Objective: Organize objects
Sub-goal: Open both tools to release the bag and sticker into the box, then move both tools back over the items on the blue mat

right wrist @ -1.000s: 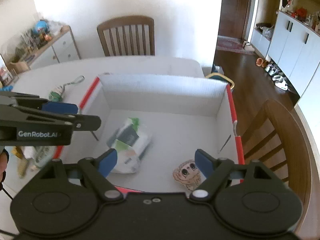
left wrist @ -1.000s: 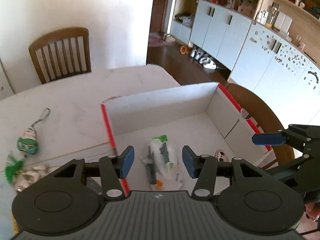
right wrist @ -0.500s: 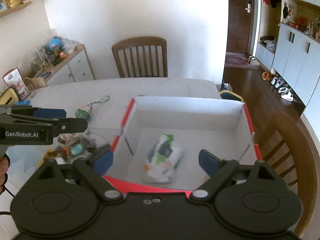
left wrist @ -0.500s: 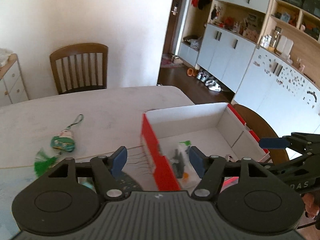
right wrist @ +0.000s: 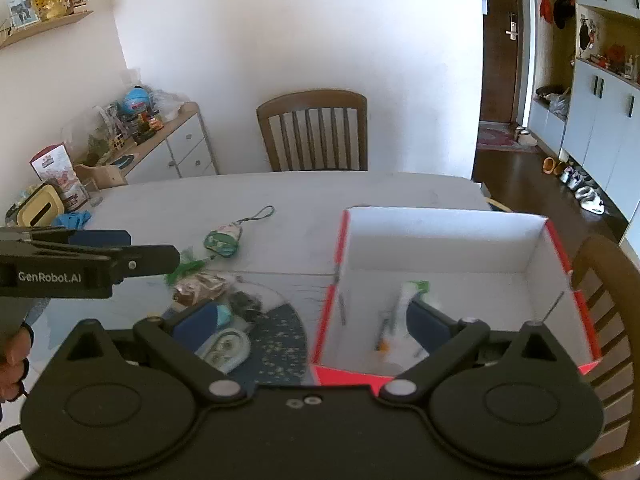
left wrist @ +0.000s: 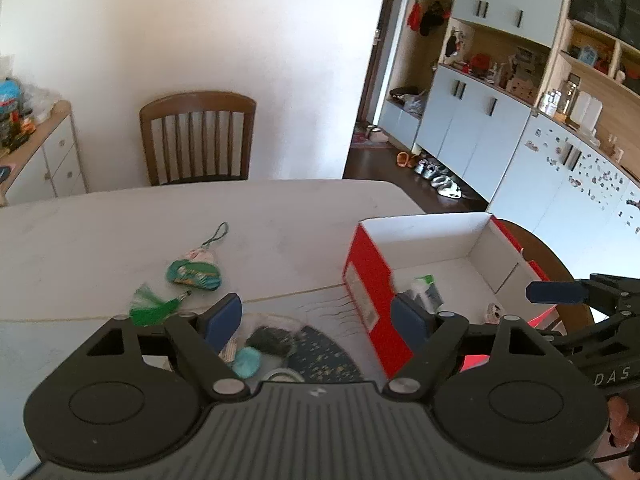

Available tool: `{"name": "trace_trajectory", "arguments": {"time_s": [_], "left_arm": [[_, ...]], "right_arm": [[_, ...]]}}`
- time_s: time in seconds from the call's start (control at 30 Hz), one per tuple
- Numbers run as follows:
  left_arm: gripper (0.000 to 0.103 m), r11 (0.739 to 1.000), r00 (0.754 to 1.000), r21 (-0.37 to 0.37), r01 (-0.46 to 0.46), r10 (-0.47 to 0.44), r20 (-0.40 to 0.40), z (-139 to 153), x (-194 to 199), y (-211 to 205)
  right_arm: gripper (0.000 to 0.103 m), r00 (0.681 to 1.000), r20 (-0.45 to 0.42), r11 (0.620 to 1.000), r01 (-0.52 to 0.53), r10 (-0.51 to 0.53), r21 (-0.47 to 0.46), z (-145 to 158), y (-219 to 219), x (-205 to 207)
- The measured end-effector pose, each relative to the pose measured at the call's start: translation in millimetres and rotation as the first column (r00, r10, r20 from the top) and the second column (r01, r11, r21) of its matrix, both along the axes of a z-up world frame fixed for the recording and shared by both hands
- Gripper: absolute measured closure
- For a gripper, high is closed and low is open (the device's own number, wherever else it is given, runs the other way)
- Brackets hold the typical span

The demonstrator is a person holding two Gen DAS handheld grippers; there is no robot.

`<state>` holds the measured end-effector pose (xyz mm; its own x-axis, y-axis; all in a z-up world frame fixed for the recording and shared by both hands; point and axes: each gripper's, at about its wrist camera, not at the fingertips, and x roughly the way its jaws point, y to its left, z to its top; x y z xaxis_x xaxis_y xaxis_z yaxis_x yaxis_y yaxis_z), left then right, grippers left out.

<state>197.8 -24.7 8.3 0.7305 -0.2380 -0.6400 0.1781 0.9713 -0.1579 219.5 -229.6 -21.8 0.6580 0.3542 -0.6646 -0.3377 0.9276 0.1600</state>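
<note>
Red-sided cardboard box with a white interior (right wrist: 440,240) is your landmark on the pale tabletop (left wrist: 280,216); all positions are read from it.

Left gripper (left wrist: 316,316): you hold it tilted down toward the table, outside the box's left wall. Its blue pads (left wrist: 222,316) stand apart and the jaws are opening, with nothing pinched. Seen through the gap, lying on the table: a dark patterned fan-shaped cloth (left wrist: 320,356), a small teal lump (left wrist: 246,362) and a dark crumpled item (left wrist: 270,340).

Right gripper (right wrist: 316,320): also tilted down, straddling the box's left wall, so one pad sits over the table and the other over the box interior. The jaws are opening wide and nothing is gripped.

Inside the box: a white-and-green soft packet (right wrist: 404,312) lies on the floor near the left wall, blurred in the right wrist view. A small round cartoon-face piece (left wrist: 494,312) lies further right, partly hidden by the left gripper.

Left of the box, on the table: a green fabric pouch with a cord loop (right wrist: 224,238), a green tassel (left wrist: 150,308) just beside it, a brown crinkled wrapper (right wrist: 200,286), and a white oval case (right wrist: 224,348) close to the right gripper's body.

Your left hand (right wrist: 14,356) shows at the edge of the right wrist view, wrapped on the handle.
</note>
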Motion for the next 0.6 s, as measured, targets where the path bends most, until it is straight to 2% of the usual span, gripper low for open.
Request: {"name": "trace_trajectory", "arguments": {"time_s": [0.13, 0.37, 0.6], "left_arm": [[0.016, 1.000, 1.000, -0.011, -0.013, 0.013, -0.008, -6, -4, 20], [0.001, 0.998, 0.999, -0.046, -0.037, 0.037, -0.004, -21, -11, 58], [0.000, 0.998, 0.999, -0.035, -0.049, 0.050, 0.018, -41, -19, 93]], "right_arm": [[0.002, 1.000, -0.009, 1.000, -0.005, 0.005, 0.005, -4, 19, -3], [0.002, 0.999, -0.033, 1.000, -0.008, 0.008, -0.001, -14, 50, -8], [0.002, 0.998, -0.058, 1.000, 0.008, -0.009, -0.017, -28, 73, -10]]}}
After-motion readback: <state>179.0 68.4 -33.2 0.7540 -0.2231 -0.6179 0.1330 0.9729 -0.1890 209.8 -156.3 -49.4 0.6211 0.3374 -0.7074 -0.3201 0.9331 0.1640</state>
